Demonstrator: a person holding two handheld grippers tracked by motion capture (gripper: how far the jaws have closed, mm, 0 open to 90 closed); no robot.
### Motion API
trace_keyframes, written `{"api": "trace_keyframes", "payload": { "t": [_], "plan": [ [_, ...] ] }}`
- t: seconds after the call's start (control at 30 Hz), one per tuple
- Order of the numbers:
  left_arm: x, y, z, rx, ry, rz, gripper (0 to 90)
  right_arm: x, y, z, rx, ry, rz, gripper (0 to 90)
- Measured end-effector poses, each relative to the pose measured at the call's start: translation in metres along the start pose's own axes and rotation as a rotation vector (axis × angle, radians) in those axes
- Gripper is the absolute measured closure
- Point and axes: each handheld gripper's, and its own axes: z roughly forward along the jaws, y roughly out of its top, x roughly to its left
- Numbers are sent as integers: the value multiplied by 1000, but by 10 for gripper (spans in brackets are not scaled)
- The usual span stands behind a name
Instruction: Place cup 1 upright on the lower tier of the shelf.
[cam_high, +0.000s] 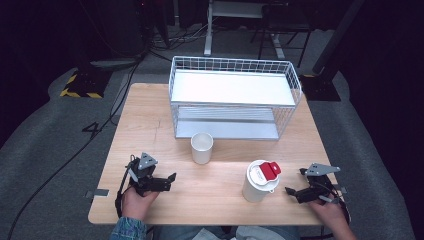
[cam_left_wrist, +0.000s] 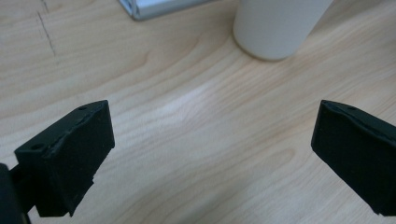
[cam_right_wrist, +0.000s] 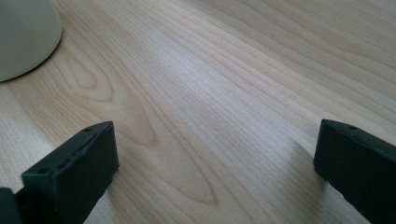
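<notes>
A white open cup (cam_high: 202, 147) stands upright near the table's middle, in front of the wire basket. Its base also appears at the top of the left gripper view as the white cup (cam_left_wrist: 275, 25). A taller white tumbler (cam_high: 260, 181) with a red flip lid stands to the right of it, nearer the front edge. My left gripper (cam_high: 165, 181) rests low at the front left, open, with bare wood between its jaws. My right gripper (cam_high: 295, 192) sits at the front right, open, just right of the tumbler (cam_right_wrist: 23, 37).
A white wire basket (cam_high: 235, 97) with a white shelf on top and a lower tray stands at the back of the wooden table (cam_high: 150, 120). Its metal corner (cam_left_wrist: 154, 7) shows in the left gripper view. Cables and stands lie on the grey floor behind.
</notes>
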Motion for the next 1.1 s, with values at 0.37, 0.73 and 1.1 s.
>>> {"api": "trace_keyframes", "payload": {
  "t": [0.37, 0.73, 1.1],
  "plan": [
    [1, 9, -4, -137, -22, -3, 1, 0, 0, 0, 0, -2, 3, 0],
    [-10, 25, -3, -170, -25, 34, 1, 0, 0, 0, 0, -2, 3, 0],
    [-23, 43, 14, -184, -58, 65, 2, 0, 0, 0, -1, -3, 5, 1]
  ]
}}
